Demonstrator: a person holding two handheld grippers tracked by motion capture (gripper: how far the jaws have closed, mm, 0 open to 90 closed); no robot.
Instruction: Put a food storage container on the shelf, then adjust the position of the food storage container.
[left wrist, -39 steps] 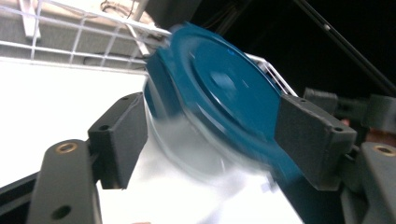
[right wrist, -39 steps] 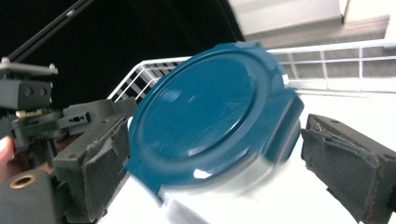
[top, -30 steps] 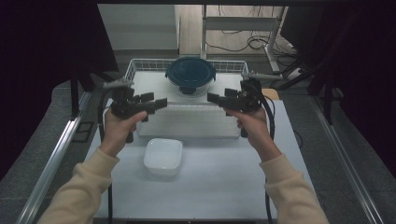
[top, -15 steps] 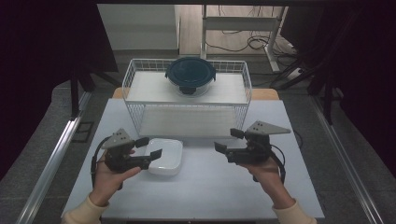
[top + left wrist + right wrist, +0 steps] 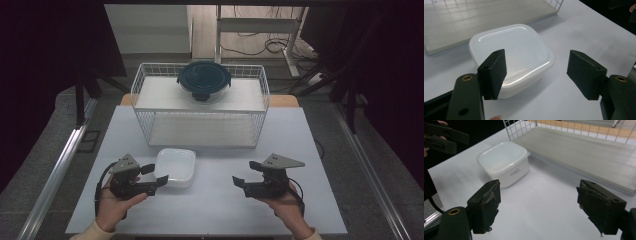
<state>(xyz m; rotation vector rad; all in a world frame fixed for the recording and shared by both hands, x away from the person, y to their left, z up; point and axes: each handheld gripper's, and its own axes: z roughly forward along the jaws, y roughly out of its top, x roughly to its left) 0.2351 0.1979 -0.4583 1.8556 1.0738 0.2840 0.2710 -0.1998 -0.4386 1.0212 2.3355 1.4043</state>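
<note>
A pale table (image 5: 210,210) is seen from above, with a person's two hands reaching in from the near edge. At the near left, the left hand (image 5: 116,206) holds the left gripper (image 5: 156,178) low over the table, its jaws spread wide and holding nothing. In the left gripper view, one jaw overlaps the near corner of a white lidded container (image 5: 511,56); whether it touches is hard to tell. The container (image 5: 176,167) is square with rounded corners, sits just right of that gripper, and lies just in front of a white wire basket (image 5: 145,82). The basket stands at the far middle of the table and has a flat board on its floor. A dark round lidded bowl (image 5: 203,80) rests up at the basket's far side. At the near right, well apart from the container, the right hand (image 5: 285,207) holds the right gripper (image 5: 242,181), its jaws also wide apart and empty, pointing left toward the container (image 5: 503,165).
</note>
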